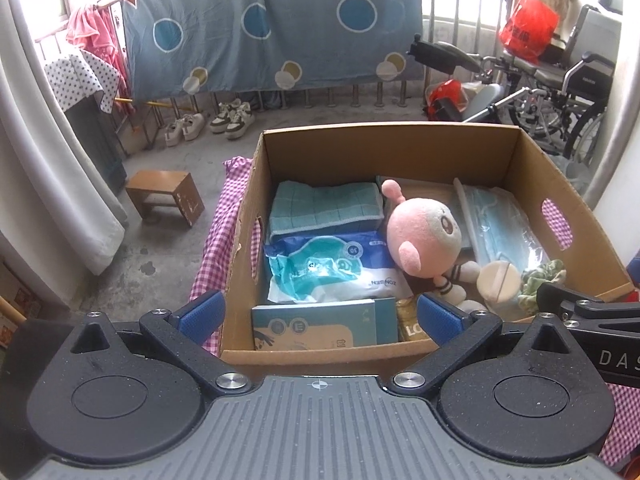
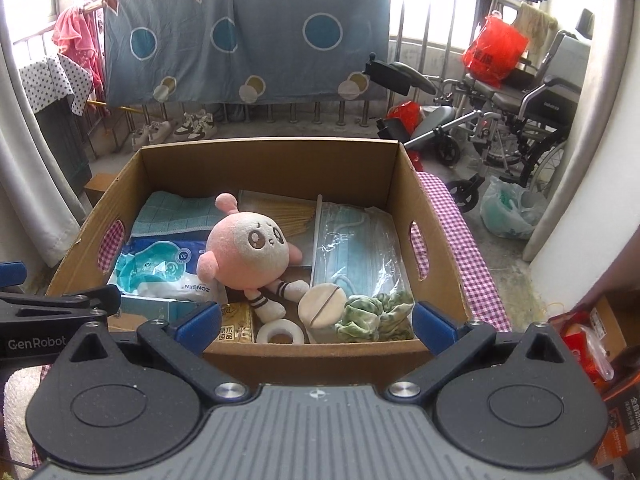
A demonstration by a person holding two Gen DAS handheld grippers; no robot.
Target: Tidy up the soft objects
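Note:
A cardboard box (image 1: pixel 400 144) (image 2: pixel 272 156) stands on a pink checked cloth. Inside lie a pink plush doll (image 1: pixel 424 232) (image 2: pixel 248 252), a folded teal towel (image 1: pixel 324 206) (image 2: pixel 176 212), a blue-white wipes pack (image 1: pixel 332 264) (image 2: pixel 164 268), a bag of blue face masks (image 1: pixel 500 220) (image 2: pixel 356 244), a green scrunchie (image 2: pixel 372 314) (image 1: pixel 542 280) and a round beige puff (image 2: pixel 322 306) (image 1: pixel 500 280). My left gripper (image 1: pixel 320 316) is open at the box's near left edge. My right gripper (image 2: pixel 316 320) is open at the near right edge. Neither holds anything.
A tape roll (image 2: pixel 280 334), a teal carton (image 1: pixel 320 324) and a yellow packet (image 2: pixel 236 324) lie at the box's near wall. A wooden stool (image 1: pixel 164 196) stands on the floor at left, a wheelchair (image 2: pixel 520 112) at right. A blue sheet (image 1: pixel 272 28) hangs behind.

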